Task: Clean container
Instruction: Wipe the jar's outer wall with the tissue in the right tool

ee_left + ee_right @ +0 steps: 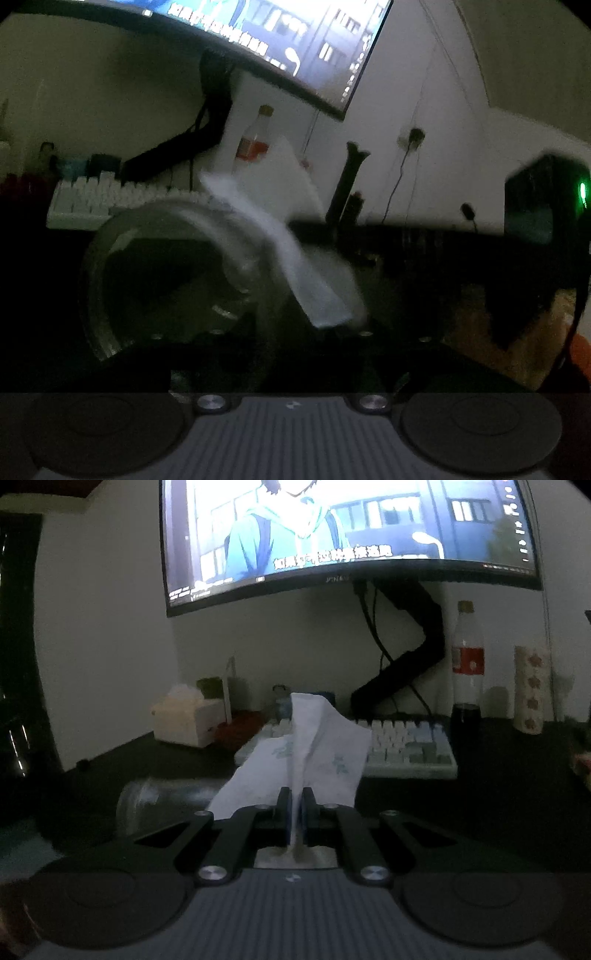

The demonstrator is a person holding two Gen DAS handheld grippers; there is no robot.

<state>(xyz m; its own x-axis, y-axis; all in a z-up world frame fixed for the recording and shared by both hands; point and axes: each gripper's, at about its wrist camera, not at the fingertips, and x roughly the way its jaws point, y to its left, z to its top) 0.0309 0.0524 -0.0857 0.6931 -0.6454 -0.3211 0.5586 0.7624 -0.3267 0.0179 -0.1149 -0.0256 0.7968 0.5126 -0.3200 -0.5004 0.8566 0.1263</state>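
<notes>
Right wrist view shows the right tool (296, 805) with its two black fingers (282, 812) pressed nearly together, pinching a white tissue (306, 753) printed with faint green marks. The tissue rises from between the fingers and fans out ahead of them. Low and to the left of this tool lies a clear container (159, 797), on its side on the dark desk (498, 775), its near end hidden behind the tool's linkage. Beyond the tissue sits a white keyboard (406, 746); to the right of it stands a cola bottle (467, 664) with a red label, and further right a patterned cylinder (532, 690). A pale tissue box (184, 720) rests ahead and to the left, and a lit monitor (332, 535) hangs above on a black arm.

Left wrist view is dim and blurred. The container (177, 273) fills the space just ahead of the left tool, its round mouth facing the camera and slightly left. The tissue (295, 266) drapes across the container's right rim, touching it. The left tool's fingers are lost in the dark beneath the container, so I cannot tell how far apart they stand or whether they grip it. Behind are the keyboard (122, 195), bottle (255, 140) and monitor (295, 48)
</notes>
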